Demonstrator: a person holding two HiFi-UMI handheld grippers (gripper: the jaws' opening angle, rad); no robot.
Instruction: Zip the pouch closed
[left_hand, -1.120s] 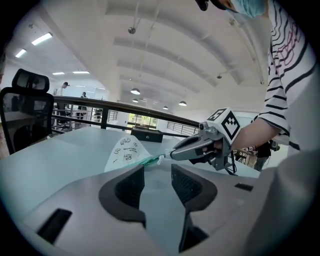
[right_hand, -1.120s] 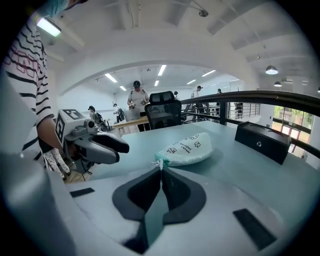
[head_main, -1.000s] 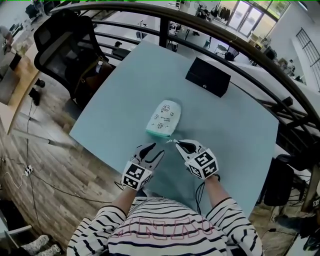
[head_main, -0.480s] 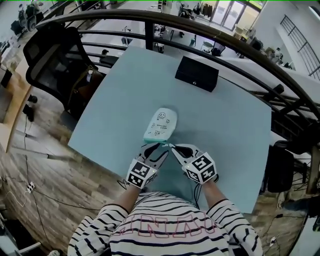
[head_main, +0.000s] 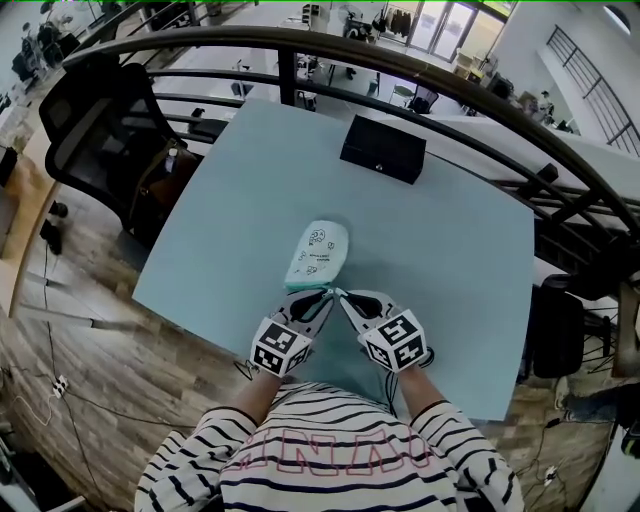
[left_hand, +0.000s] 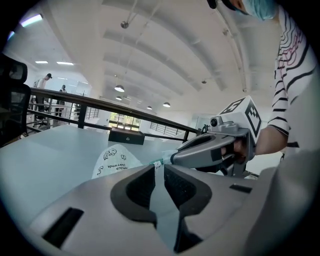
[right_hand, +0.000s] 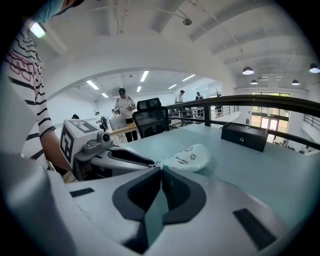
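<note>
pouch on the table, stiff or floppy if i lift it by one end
Probably floppy: the pouch looks like soft fabric with a rounded, puffed outline, so it would likely sag. Likely light, being slim and low on the table. Unlikely to roll, since it lies on a broad face; it may slide when tugged.

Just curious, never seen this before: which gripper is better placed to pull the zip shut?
Probably the right gripper: its jaws are shut at the near end of the pouch, where the zip pull seems to be. The left gripper has just been closing on that end's edge, likelier bracing.
</note>
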